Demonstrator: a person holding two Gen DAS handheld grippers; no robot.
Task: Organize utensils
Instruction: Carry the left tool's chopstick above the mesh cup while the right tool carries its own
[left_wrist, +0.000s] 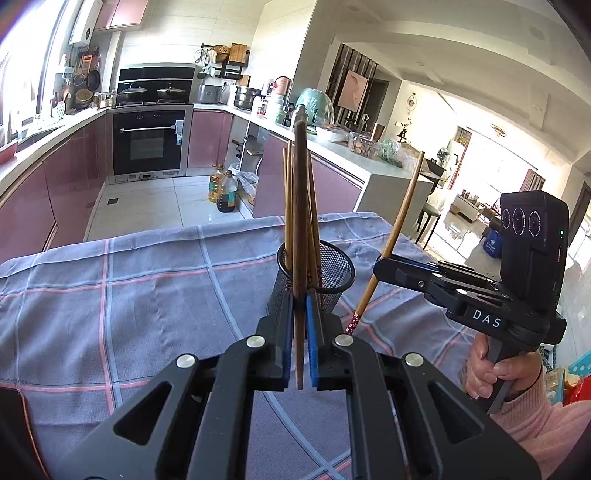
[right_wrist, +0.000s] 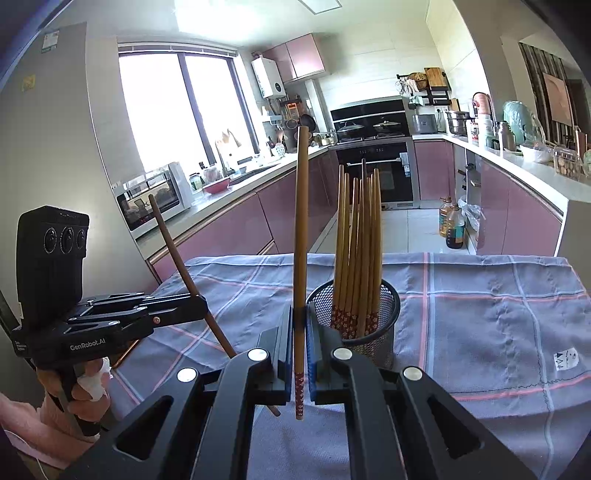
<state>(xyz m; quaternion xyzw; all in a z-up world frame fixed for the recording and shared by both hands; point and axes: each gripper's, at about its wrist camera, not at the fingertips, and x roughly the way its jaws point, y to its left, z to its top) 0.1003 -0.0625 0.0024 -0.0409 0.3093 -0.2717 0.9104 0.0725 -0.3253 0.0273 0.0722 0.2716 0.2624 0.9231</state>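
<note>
Left claw (left_wrist: 300, 332): clamped on a dark brown chopstick (left_wrist: 300, 221), blue pads pressed to its lower part; a short tail pokes out below the pads.
Right claw (right_wrist: 300, 343): clamped on a lighter bamboo chopstick (right_wrist: 301, 240), held near its red flower-patterned end, which points down.
Task's thing, where: one chopstick in each claw, both above the checked cloth (left_wrist: 129, 295) on the tabletop; the rest of the set stands in the black mesh holder (right_wrist: 384, 295).
Holder from the left claw: dead ahead at 12 o'clock in the left wrist view, just beyond the fingertips and partly behind the held stick.
Holder from the right claw: at about 1 o'clock in the right wrist view, just beside the fingertips.
Long axis: each held chopstick runs close to upright in its own claw's view. Seen from the other side, each one leans, so neither is truly plumb.
Nearer hand: both look close to the holder; I cannot tell which is nearer.
Coming move, as I judge it: lower ends must be brought over the holder's open rim and dropped in alongside the standing sticks; the lean needs correcting so the tips clear the rim.
Other claw's place: right claw sits at 3 o'clock in the left view; left claw at 9 o'clock in the right view.
Writing: "DAS" on the right claw's body; "GenRobot.AI" on the left claw's body.
Other labels: a white tag (right_wrist: 565, 360) on the cloth bears small marks, too small to read.
</note>
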